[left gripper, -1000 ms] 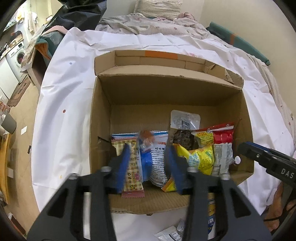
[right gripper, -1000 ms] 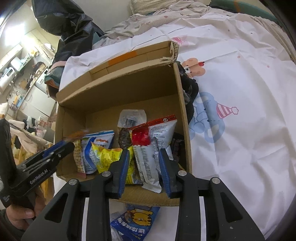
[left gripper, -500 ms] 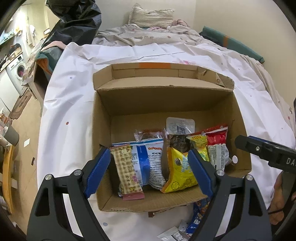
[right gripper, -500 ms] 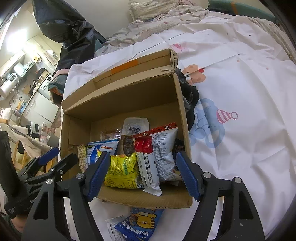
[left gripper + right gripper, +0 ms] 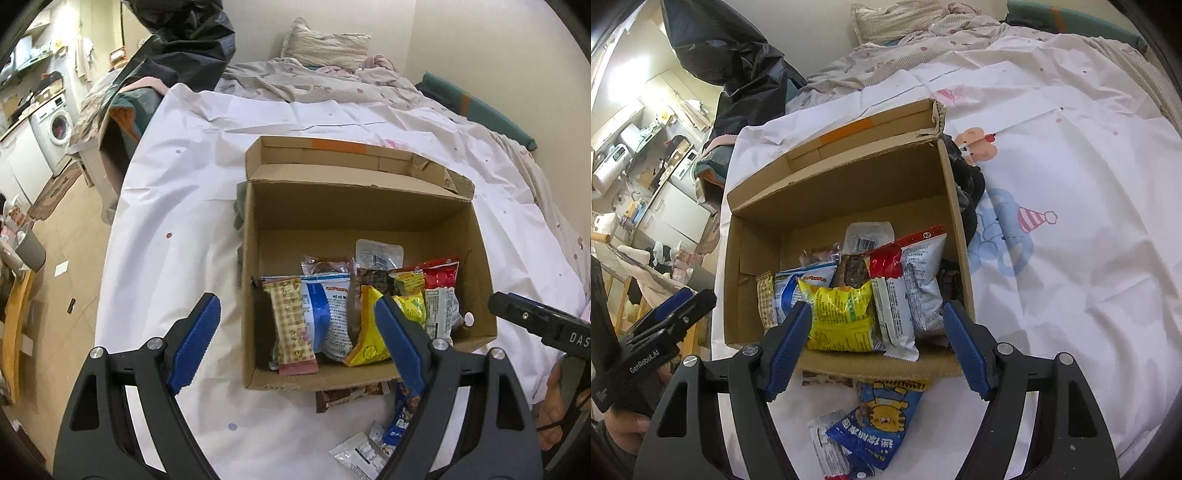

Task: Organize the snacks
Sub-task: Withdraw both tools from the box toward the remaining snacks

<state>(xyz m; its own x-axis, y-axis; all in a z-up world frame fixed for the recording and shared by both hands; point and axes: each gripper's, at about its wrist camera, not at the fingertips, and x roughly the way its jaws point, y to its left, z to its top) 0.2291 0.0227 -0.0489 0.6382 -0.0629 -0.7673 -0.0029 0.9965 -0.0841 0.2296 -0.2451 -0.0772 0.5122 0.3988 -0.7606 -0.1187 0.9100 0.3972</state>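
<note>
An open cardboard box (image 5: 476, 258) (image 5: 956, 221) stands on a white sheet. Snack packs stand in a row along its near wall: a checked tan pack (image 5: 291, 325), a blue and white pack (image 5: 327, 314), a yellow pack (image 5: 369, 332) (image 5: 842, 317), a red and white pack (image 5: 441, 295) (image 5: 897, 295). My left gripper (image 5: 295, 343) is open and empty above the box's near left corner. My right gripper (image 5: 877, 345) is open and empty above the box's near wall. A blue tiger-print pack (image 5: 882, 424) and a white pack (image 5: 827, 446) lie on the sheet in front of the box.
A brown pack (image 5: 347, 395) pokes out under the box's near edge. Dark cloth (image 5: 967, 192) lies against the box's right side. A rumpled blanket and pillow (image 5: 325, 48) lie at the back. The bed's left edge drops to a wooden floor (image 5: 62, 229).
Both grippers were shut over the packs a second ago, the left on a small orange and blue pack; both have opened and pulled back and up. The packs now stand in the box.
</note>
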